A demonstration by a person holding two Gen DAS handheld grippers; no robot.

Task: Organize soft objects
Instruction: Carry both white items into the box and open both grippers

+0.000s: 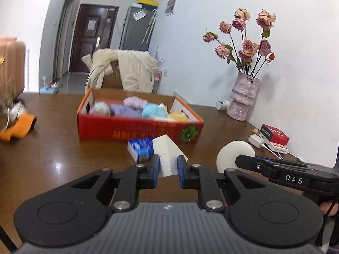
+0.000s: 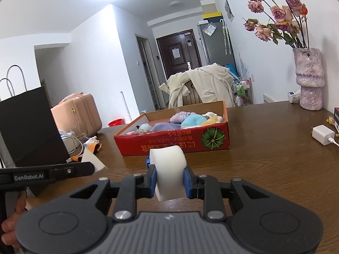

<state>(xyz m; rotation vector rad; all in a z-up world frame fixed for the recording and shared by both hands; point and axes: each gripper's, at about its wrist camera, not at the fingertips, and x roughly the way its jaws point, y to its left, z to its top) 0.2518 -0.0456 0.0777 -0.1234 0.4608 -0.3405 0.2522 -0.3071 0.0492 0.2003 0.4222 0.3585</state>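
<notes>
Two foam pieces gripped, red box already loaded with soft items.

A white foam wedge (image 1: 167, 156) is pinched between the narrowly set fingers of the left gripper (image 1: 168, 166), just above the worktop (image 1: 53, 148). A white foam cylinder (image 2: 168, 169) is clamped flat-faced by the right gripper (image 2: 168, 180), held off the surface. The red box (image 1: 137, 129), holding pastel plush items (image 1: 135, 108), sits just beyond, with a blue tissue pack (image 1: 141, 148) in front of it.
</notes>
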